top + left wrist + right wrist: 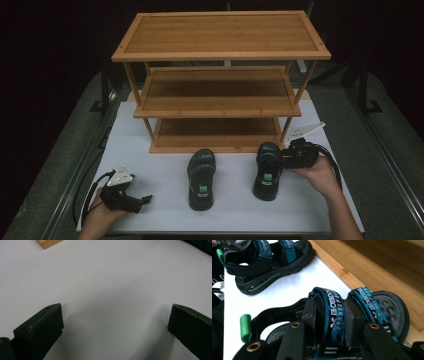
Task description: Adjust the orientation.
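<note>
Grasping step is in hand: right gripper [329, 322] pinches the strap of the right sandal [267, 170] before the wooden rack [220, 80]; next it must lift it onto a shelf. Left gripper [115, 322] rests wide open, empty.

We see a white table [150, 200] carrying a three-tier wooden rack [220, 35] at its far side and two black sandals: left sandal [201, 177], right sandal [266, 172], just near the rack.

Three-tier wooden shoe rack [220, 47] stood at far side of white tabletop [150, 155]; all shelves bare. Second sandal [201, 178] laid before rack, toe toward it.
</note>
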`<move>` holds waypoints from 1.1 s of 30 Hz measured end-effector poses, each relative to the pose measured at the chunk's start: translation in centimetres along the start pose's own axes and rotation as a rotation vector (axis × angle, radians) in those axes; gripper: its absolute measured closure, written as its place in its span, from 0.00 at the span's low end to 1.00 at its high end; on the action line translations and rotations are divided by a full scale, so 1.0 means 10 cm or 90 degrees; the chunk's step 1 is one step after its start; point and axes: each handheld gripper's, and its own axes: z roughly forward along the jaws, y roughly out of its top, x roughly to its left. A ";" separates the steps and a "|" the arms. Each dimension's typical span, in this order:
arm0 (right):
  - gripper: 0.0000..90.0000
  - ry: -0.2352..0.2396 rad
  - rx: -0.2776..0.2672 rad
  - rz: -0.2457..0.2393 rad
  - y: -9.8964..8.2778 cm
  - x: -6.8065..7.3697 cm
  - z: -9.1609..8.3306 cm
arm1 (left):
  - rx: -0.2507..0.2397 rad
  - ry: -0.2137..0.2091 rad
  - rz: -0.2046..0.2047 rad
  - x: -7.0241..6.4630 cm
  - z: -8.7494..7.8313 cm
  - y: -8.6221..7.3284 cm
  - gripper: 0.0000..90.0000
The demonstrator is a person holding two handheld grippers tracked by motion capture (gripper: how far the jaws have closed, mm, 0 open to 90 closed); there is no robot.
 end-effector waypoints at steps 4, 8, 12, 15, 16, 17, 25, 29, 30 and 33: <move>0.74 -0.003 0.000 0.000 0.00 0.01 -0.02 | 0.000 0.000 0.000 0.00 0.00 0.00 0.00; 0.74 -0.004 -0.008 -0.005 0.02 0.04 -0.05 | 0.000 -0.001 0.000 0.00 0.00 0.00 0.00; 0.74 0.001 -0.018 -0.011 0.06 0.08 -0.10 | -0.001 0.000 -0.001 0.00 0.00 0.00 0.00; 0.74 0.010 -0.024 -0.021 0.11 0.15 -0.11 | -0.001 0.000 -0.001 0.00 0.00 0.00 0.00; 0.74 0.013 -0.024 -0.024 0.13 0.16 -0.11 | -0.001 0.000 -0.001 0.00 0.00 0.00 0.00; 0.74 0.016 -0.025 -0.026 0.15 0.18 -0.10 | -0.001 0.000 -0.001 0.00 0.00 0.00 0.00; 0.74 0.043 -0.018 -0.056 0.35 0.36 0.08 | -0.002 0.000 -0.002 0.00 0.00 0.00 0.00; 0.74 0.062 -0.009 -0.070 0.44 0.44 0.22 | -0.002 0.000 -0.002 0.00 0.00 0.00 0.00; 0.74 0.070 -0.007 -0.072 0.46 0.45 0.27 | -0.002 0.000 -0.002 0.00 0.00 0.00 0.00; 0.74 0.085 0.002 -0.080 0.51 0.49 0.38 | -0.002 0.000 -0.003 0.00 0.00 0.00 0.00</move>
